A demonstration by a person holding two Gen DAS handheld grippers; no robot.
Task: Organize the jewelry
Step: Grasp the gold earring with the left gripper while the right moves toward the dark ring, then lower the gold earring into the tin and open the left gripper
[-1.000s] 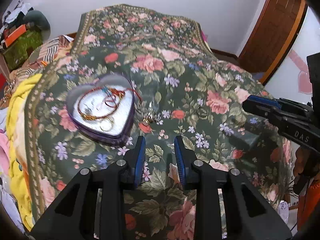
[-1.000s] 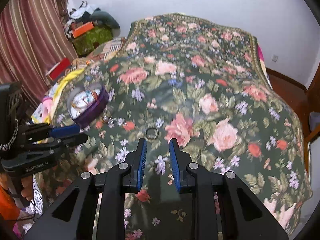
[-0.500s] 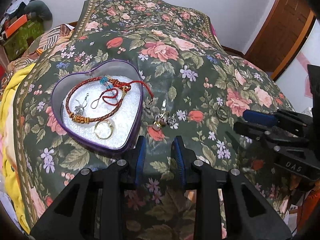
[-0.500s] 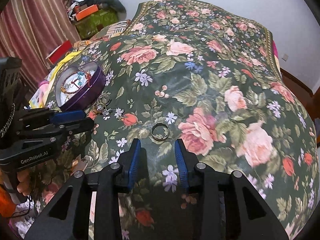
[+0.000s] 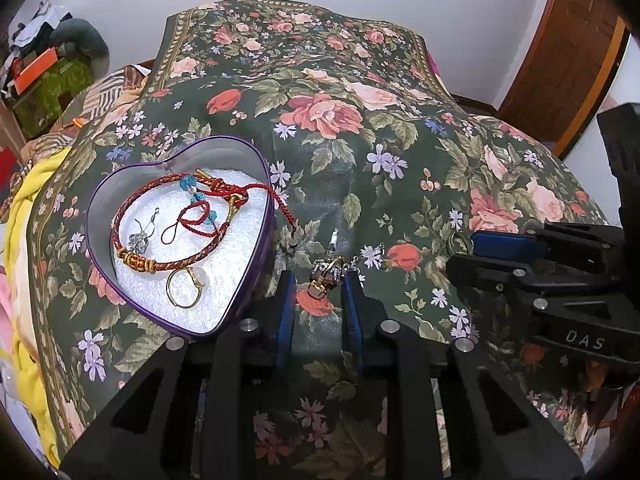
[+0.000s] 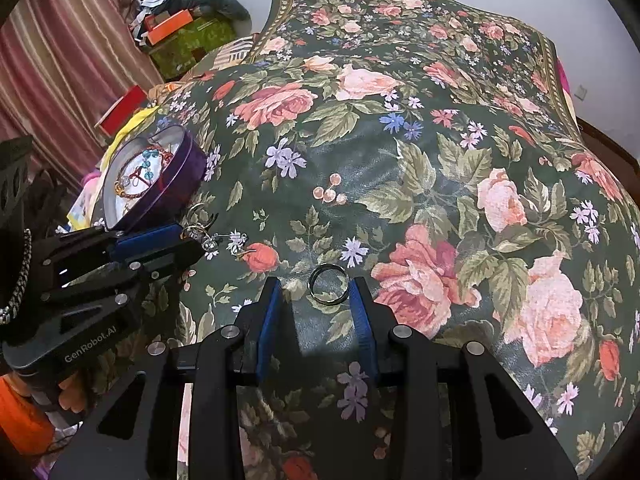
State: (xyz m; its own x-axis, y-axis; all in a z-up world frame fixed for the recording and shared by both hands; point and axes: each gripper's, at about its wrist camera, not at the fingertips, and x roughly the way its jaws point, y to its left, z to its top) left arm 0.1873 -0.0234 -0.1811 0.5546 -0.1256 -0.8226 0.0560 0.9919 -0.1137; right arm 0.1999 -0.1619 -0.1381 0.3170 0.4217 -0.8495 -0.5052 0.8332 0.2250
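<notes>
Straddling pickups: right gripper [image 6: 316, 300] fingers wide around dark ring [image 6: 329, 283] on bed; left gripper [image 5: 318, 300] fingers apart around earring cluster [image 5: 326, 274] beside heart tin [image 5: 260, 216]. Next: close, lift, drop into tin.

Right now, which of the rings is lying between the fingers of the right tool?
The plain dark metal band lies on the bedspread between the right tool fingers. The gold ring lies inside the heart-shaped tin.

The left claw [image 5: 318, 286] stands open around a small jewelry cluster [image 5: 326, 274] on the floral bed [image 5: 360, 160], just beside the heart-shaped tin [image 5: 262, 168] holding bracelets.
</notes>
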